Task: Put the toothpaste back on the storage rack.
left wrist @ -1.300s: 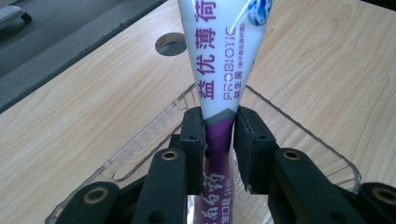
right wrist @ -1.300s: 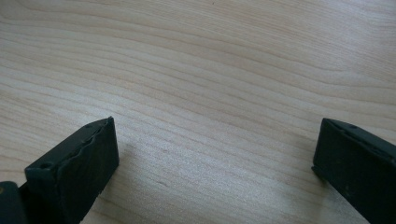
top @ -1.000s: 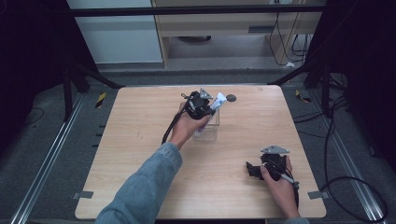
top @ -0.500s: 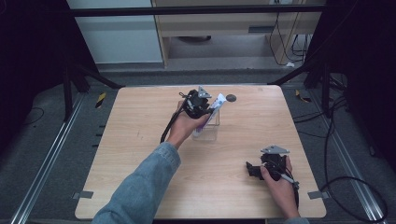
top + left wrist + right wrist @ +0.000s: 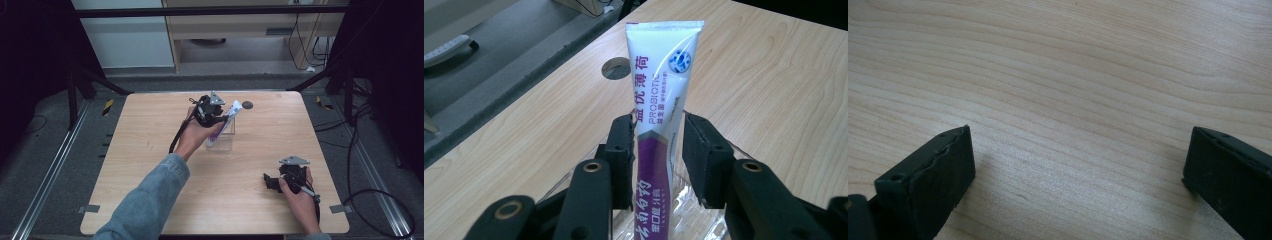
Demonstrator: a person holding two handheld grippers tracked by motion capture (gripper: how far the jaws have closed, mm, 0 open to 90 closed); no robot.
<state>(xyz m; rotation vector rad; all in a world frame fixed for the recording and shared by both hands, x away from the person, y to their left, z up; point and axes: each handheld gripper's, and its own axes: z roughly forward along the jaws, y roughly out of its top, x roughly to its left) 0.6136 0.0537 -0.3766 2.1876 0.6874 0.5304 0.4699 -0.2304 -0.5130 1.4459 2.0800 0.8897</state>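
The left gripper (image 5: 220, 116) hovers over a clear box (image 5: 224, 141) at the far middle of the table (image 5: 150, 165), and a tube (image 5: 661, 125) stands between its jaws. In the left gripper view those jaws have just been opening: the pad (image 5: 624, 150) on the left sits against the tube, while the other pad has a clear gap, so I'd call the tube released, not clamped. Its lower end goes down into the box, its crimped end leans up and toward the far right, near a dark hole (image 5: 247, 105) in the tabletop.

The right gripper (image 5: 272, 181) rests at the near right of the table, well apart from all this, jaws spread wide over bare wood with nothing between them.

To me this looks like the letting-go part of putting the tube in the box. Done well, the jaws should open evenly until both pads are off, then the hand should lift straight up along the tube's lean, so a pad doesn't drag it back out or tip the light box. Whether the tube's foot sits on the box floor I can't tell
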